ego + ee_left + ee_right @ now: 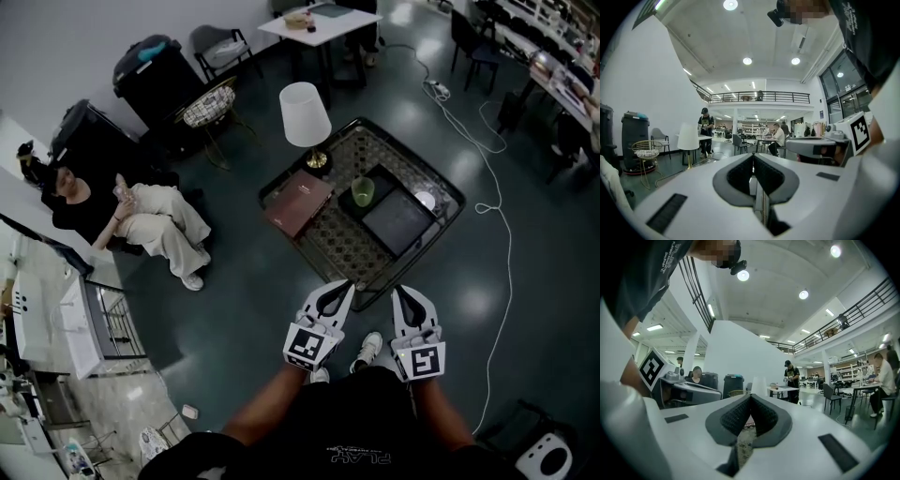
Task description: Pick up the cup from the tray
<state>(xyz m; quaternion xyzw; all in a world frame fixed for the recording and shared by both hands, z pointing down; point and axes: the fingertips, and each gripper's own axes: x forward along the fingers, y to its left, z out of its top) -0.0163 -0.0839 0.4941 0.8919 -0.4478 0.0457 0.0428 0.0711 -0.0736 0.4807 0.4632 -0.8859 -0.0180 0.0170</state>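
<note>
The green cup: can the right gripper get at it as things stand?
Probably yes. The cup stands uncovered on the tray, the lamp is off to one side, and nothing tall stands between it and the right gripper. That gripper is shut and short of the table, so it must advance and open.

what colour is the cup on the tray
Green. The cup shows best in the head view, standing on the dark tray.

White left gripper (348, 285), right gripper (399, 290), black shirt (356, 427)
</note>
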